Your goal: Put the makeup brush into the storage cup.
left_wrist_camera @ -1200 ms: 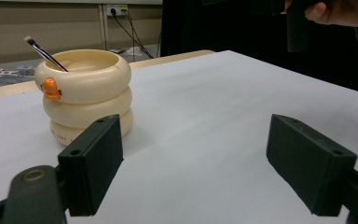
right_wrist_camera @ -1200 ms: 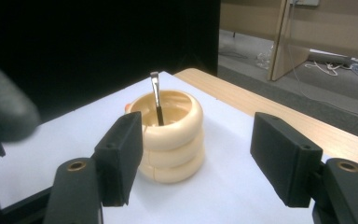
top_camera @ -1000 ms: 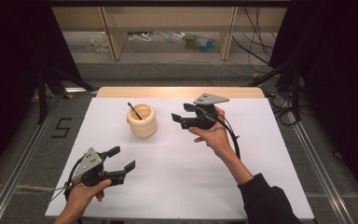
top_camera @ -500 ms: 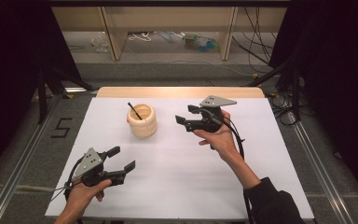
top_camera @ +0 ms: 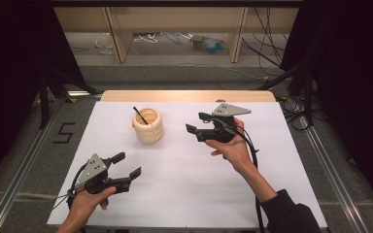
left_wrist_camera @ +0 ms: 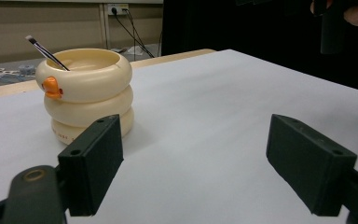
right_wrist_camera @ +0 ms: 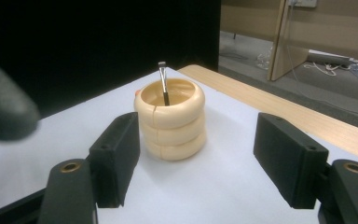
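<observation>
Right gripper (top_camera: 194, 123), jaws wide apart & empty, has pulled back from the cream ringed cup (top_camera: 148, 125) w/ thin black brush (top_camera: 140, 115) inside at table's far-left-centre; left gripper (top_camera: 126, 165) open, idle near the front edge — approach looks reset.

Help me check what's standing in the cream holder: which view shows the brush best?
The right gripper view: the brush stands against the dark background, its handle and tip distinct above the holder. The left gripper view shows the brush slanting over the rim, near the frame's edge. The high view shows the brush as a thin dark line.
</observation>
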### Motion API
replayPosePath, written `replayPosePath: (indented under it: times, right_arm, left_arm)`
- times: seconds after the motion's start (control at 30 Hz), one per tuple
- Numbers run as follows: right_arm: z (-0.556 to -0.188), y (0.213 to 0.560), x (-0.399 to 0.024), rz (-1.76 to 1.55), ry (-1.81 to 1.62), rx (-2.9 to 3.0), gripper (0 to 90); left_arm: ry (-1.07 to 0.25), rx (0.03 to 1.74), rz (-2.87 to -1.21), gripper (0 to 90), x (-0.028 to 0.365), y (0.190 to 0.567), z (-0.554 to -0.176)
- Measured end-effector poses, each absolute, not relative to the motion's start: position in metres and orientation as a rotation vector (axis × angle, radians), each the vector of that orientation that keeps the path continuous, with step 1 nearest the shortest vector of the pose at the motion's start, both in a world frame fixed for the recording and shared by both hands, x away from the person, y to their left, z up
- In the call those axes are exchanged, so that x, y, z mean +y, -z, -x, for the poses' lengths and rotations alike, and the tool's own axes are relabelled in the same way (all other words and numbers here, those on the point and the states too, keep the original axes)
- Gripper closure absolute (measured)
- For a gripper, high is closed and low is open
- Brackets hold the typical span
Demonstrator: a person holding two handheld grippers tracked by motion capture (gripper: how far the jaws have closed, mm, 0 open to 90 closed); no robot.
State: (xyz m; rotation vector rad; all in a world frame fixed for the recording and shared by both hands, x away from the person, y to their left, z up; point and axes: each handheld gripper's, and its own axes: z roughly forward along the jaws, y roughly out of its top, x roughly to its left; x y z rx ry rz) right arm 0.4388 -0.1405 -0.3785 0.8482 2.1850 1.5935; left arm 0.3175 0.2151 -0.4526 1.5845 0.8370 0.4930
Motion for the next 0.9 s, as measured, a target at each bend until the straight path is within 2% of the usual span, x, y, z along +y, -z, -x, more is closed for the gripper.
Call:
replayPosePath:
  times: [0.9]
  right_arm:
    - [-0.414, 0.387, -0.160, -0.874, -1.585, 2.175, 26.7]
  left_arm:
    - [-0.496, 0.836, -1.587, 18.5, 0.216, 0.452, -0.318]
